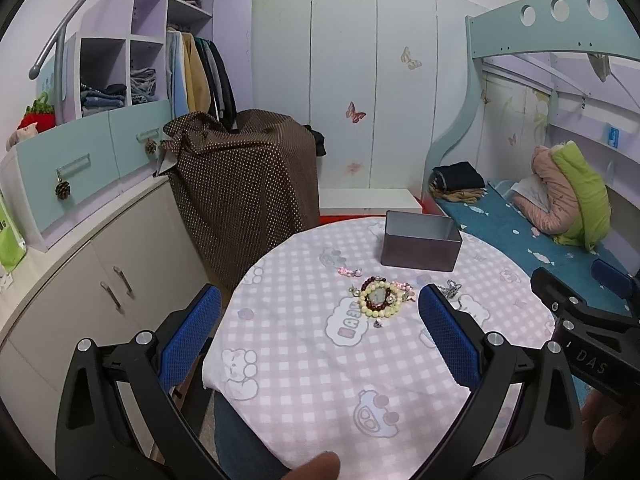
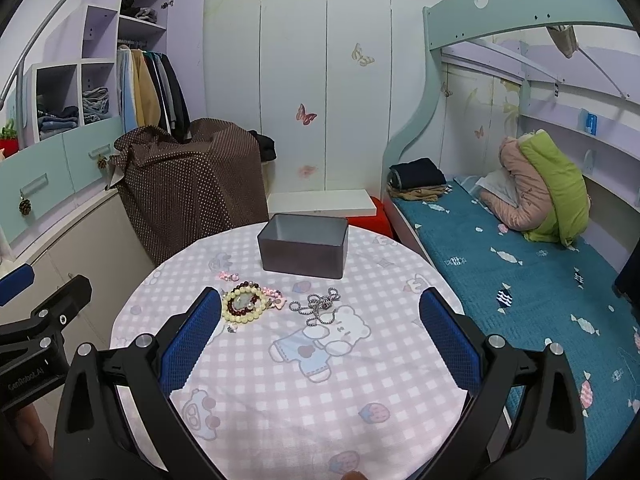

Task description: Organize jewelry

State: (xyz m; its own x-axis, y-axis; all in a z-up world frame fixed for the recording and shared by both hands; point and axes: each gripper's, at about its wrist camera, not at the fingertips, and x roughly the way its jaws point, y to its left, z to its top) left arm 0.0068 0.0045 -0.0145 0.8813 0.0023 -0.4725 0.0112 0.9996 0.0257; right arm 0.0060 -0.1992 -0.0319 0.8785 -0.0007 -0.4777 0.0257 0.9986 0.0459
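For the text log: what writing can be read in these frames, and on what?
"DAS": white letters on the right claw's black body, left wrist view.
"GenRobot.AI", partly blurred: on the left claw's black body, right wrist view.
Pink characters on the tablecloth: too blurred.
Blue wall tag: too small.

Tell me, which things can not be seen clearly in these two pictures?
- Inside bottom of the gray box: hidden by its own near wall, both views.
- Silver chain: partly hidden behind the left gripper fingers, left view.
- Small charms beside the bead bracelets: too small to identify.
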